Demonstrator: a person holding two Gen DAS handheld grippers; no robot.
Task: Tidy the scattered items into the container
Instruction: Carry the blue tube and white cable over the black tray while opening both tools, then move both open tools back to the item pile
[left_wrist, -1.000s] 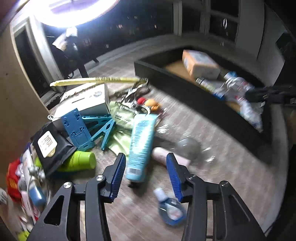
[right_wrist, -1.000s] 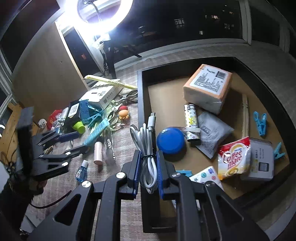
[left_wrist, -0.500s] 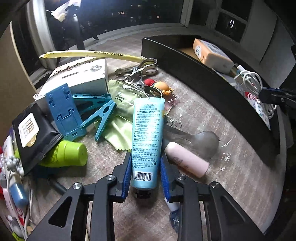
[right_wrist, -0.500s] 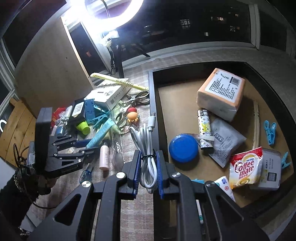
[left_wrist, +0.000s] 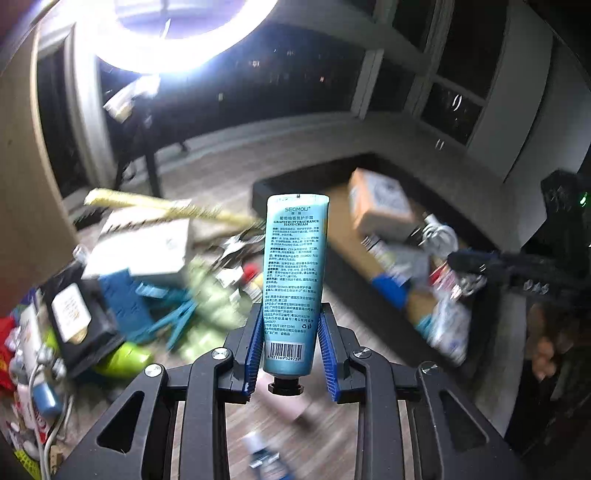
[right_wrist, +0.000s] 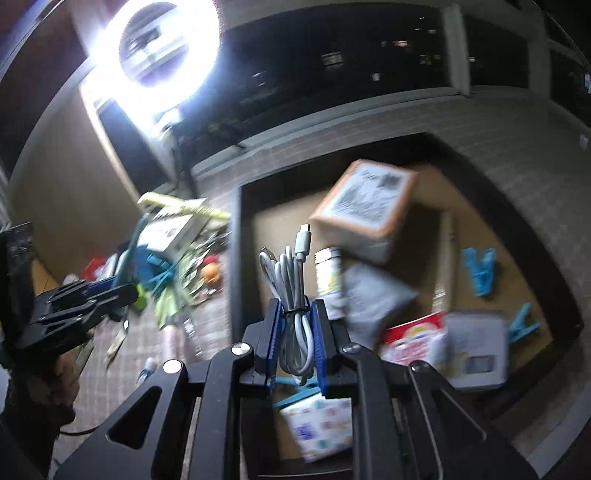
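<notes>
My left gripper (left_wrist: 290, 325) is shut on a light blue hand cream tube (left_wrist: 293, 273) and holds it upright, lifted above the floor clutter. My right gripper (right_wrist: 297, 325) is shut on a bundled white USB cable (right_wrist: 291, 295) and holds it over the black container (right_wrist: 236, 236), near its left wall. The container also shows in the left wrist view (left_wrist: 266, 184) at the right, with the right gripper (left_wrist: 480, 262) over it. The left gripper shows at the left of the right wrist view (right_wrist: 110, 291).
Loose items lie left of the container: a white box (left_wrist: 147, 243), blue clips (left_wrist: 173, 317), a black pouch (left_wrist: 74, 314), a green cap (left_wrist: 125, 362), a small blue bottle (left_wrist: 262, 458). Inside the container are an orange-edged box (right_wrist: 369, 199), blue pegs (right_wrist: 480, 269), packets (right_wrist: 413, 339).
My left gripper closed on the hand cream tube and lifted it off the floor. My right gripper carried the cable from the container's left rim to over its inside.
</notes>
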